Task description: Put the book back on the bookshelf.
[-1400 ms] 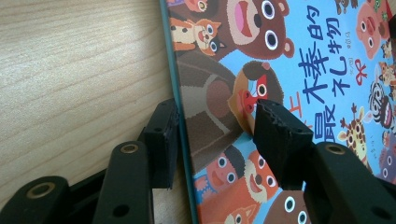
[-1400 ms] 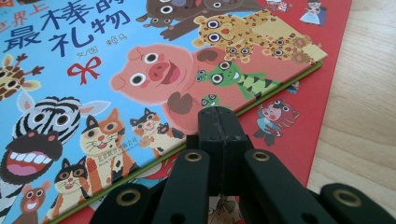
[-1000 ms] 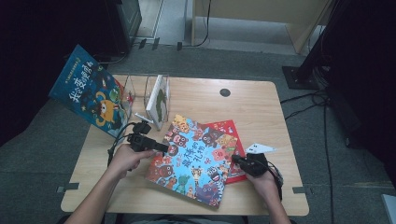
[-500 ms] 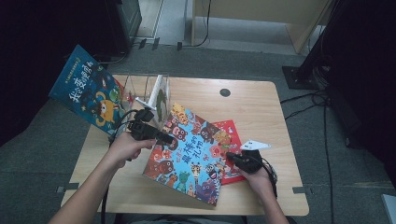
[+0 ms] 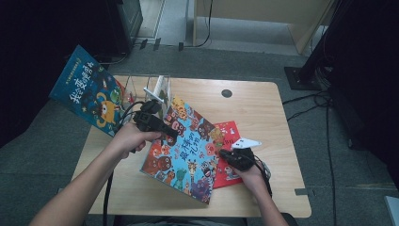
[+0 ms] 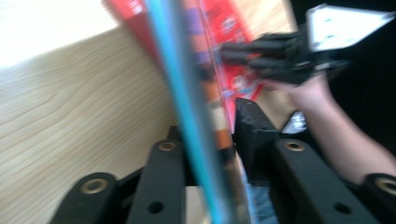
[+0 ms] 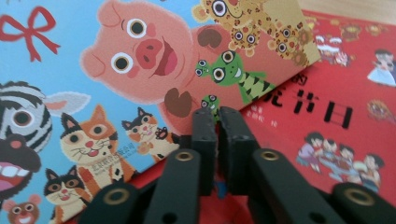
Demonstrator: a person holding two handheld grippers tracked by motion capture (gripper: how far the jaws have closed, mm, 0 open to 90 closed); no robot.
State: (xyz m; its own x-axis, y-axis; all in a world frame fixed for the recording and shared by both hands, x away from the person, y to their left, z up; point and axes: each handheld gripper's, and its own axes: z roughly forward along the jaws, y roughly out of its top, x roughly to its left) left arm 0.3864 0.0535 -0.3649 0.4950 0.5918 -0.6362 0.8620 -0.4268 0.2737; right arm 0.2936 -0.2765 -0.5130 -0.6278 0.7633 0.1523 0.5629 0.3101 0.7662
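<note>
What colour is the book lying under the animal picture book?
Red, with small cartoon figures; the right gripper view shows it best.

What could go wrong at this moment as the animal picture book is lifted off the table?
The left gripper pinches only the animal picture book's thin edge, so it might slip. The right gripper, jaws nearly closed, sits at its lower edge over the red book, which could get dragged.

The setting was a recording room or lab work area rather than a home. A pale wooden table with rounded corners (image 5: 263, 99) and a round cable grommet (image 5: 227, 93) stood on grey carpet tiles (image 5: 329, 155). Black cables (image 5: 324, 101) ran across the floor to a black stand base (image 5: 301, 77). A light wooden cabinet (image 5: 263, 19) stood behind, and dark equipment (image 5: 127, 21) sat at the rear left.
</note>
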